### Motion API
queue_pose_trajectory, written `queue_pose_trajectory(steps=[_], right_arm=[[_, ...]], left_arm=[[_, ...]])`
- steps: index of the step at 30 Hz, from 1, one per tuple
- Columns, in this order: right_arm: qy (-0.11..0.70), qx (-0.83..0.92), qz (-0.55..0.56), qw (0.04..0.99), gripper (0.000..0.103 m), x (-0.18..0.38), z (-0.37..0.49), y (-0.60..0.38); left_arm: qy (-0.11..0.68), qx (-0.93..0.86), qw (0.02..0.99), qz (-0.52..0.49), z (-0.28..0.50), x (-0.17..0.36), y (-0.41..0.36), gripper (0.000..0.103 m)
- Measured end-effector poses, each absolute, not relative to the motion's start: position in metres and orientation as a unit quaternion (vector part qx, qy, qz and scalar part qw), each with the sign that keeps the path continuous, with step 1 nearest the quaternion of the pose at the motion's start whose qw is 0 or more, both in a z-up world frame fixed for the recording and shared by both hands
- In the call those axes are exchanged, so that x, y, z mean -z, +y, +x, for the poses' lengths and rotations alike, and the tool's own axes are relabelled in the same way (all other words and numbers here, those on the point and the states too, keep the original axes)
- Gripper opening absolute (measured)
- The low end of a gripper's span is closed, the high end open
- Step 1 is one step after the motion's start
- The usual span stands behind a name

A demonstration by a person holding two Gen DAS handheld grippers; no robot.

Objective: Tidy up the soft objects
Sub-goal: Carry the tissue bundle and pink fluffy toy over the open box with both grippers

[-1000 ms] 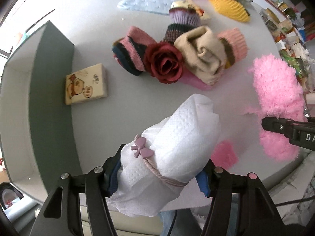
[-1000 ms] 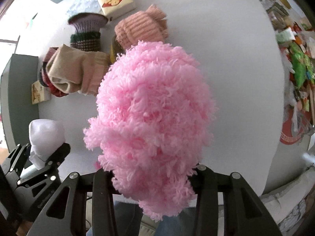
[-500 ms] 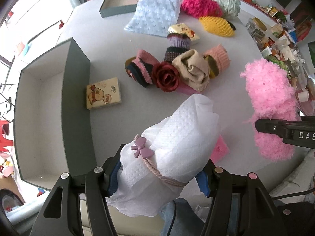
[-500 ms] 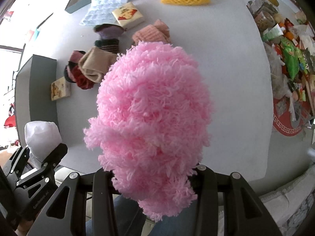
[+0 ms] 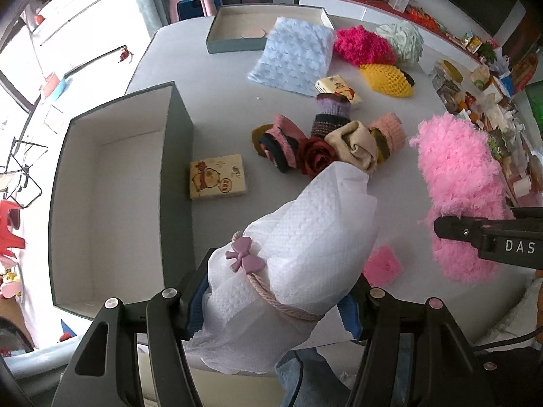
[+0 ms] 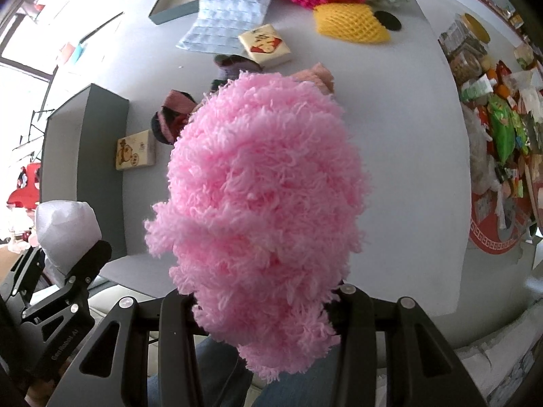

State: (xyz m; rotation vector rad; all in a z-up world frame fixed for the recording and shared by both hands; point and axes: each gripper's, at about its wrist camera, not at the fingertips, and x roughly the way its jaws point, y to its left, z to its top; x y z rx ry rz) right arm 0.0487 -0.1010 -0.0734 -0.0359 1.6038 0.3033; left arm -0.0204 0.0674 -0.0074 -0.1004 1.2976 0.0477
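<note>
- My right tool (image 6: 268, 308) grips a fluffy pink yarn bundle (image 6: 261, 203), held above the grey table (image 6: 390, 135).
- My left tool (image 6: 68, 271), lower left, holds a white wrapped bundle (image 6: 66, 227).

Grey round table (image 5: 237, 108). Left of left gripper (image 5: 276, 302): open grey box (image 5: 176, 176). Ahead: cartoon tissue pack (image 5: 217, 176), red fabric rose (image 5: 317, 159) among rolled socks (image 5: 354, 146), second tissue pack (image 5: 337, 89). Far edge: shallow tray (image 5: 234, 39), blue dimpled cloth (image 5: 293, 56), magenta fluff (image 5: 361, 45), yellow foam net (image 5: 387, 79). Just right: small pink scrap (image 5: 383, 264).
</note>
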Motion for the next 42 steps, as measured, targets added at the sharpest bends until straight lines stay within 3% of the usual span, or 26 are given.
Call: queue_pose_trajectory(steps=[21, 42], right_arm=[[0.706, -0.110, -0.012, 0.700, 0.046, 0.064, 0.020, -0.104], [0.698, -0.164, -0.049, 0.695, 0.046, 0.055, 0.027, -0.143]], left_arm=[[0.590, -0.015, 0.806, -0.046, -0.037, 0.005, 0.076, 0.064], [0.569, -0.134, 0.803, -0.117, -0.083, -0.011, 0.062, 0.064]])
